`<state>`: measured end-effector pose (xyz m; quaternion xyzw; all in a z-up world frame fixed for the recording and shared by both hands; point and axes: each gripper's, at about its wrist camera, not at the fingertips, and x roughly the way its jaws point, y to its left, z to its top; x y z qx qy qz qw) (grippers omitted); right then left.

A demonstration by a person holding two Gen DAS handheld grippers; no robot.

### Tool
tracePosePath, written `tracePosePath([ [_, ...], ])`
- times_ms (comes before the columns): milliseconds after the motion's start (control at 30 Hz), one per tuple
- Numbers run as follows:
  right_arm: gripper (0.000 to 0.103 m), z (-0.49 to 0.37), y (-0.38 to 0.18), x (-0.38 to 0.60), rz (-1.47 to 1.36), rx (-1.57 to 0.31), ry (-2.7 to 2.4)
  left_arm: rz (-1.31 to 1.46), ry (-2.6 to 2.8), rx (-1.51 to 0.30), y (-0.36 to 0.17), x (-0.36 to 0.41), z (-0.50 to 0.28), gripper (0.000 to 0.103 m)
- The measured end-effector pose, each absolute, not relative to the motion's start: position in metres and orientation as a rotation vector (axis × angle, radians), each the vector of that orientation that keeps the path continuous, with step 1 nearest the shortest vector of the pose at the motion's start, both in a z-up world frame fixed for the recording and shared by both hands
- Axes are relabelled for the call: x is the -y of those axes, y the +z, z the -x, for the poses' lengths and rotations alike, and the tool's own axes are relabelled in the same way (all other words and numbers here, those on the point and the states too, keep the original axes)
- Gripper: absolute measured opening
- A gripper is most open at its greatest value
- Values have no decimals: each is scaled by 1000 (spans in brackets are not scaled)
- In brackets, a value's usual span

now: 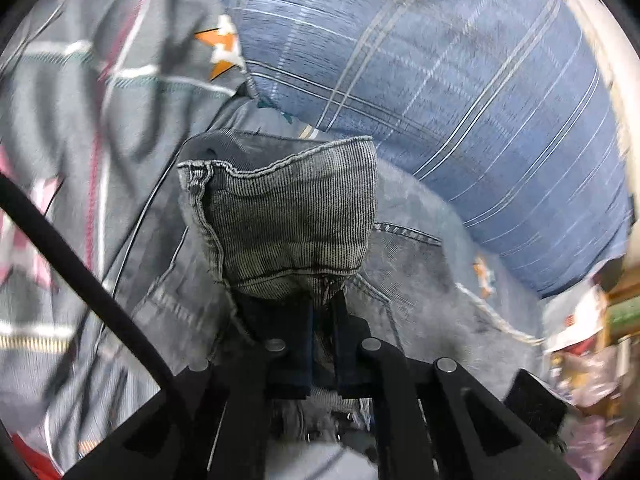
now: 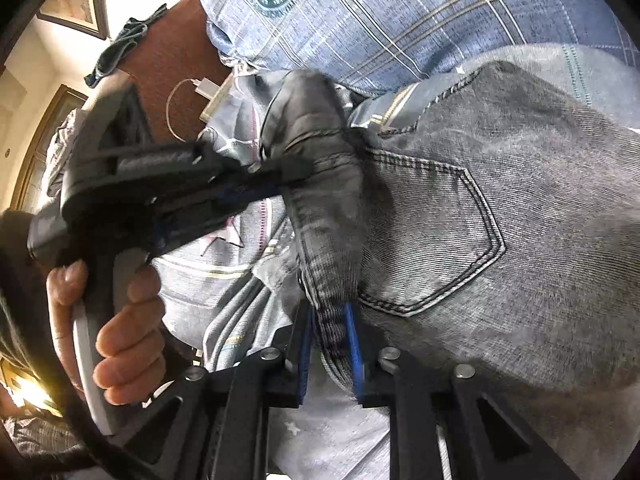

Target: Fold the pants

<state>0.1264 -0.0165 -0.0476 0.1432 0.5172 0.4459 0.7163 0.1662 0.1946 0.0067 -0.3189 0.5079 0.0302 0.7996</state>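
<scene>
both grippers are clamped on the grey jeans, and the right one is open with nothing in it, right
Not quite. The right gripper is not open: in the right wrist view its blue pads are shut on a hemmed edge of the grey jeans. The left gripper is clamped on the jeans too, as the left wrist view shows.

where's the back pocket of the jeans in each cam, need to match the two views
Left wrist: the back pocket is only partly seen, right of centre, behind the raised denim fold that the left gripper clamps.
Right wrist: the back pocket shows whole, centre-right, just above the right gripper shut on the jeans' edge.
Shared landmark: the blue plaid shirt at the top of both views.
</scene>
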Motion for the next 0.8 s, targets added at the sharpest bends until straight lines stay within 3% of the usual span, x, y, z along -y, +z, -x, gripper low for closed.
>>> tracePosePath([
  [133,25,-121,-46,24,-403,-1144,1017,833,84,-1061,-10,-221,-124,16],
  [233,25,-125,-52,25,-436,-1168,1007,922,141,-1007,-20,-239,-94,57],
  [333,25,-122,-61,17,-427,-1197,988,929,202,-957,-20,-255,-88,62],
  [400,25,-118,-65,15,-431,-1215,981,925,220,-967,-26,-257,-92,71],
  [533,30,-111,-61,12,-401,-1214,960,1003,219,-1017,-48,-257,-98,67],
  [567,36,-109,-58,12,-383,-1202,951,1000,223,-1000,-48,-256,-97,42],
  [600,41,-106,-52,14,-360,-1182,943,971,235,-996,-45,-254,-97,23],
  [800,44,-95,-26,42,-245,-1104,851,857,251,-947,-19,-251,-87,17],
])
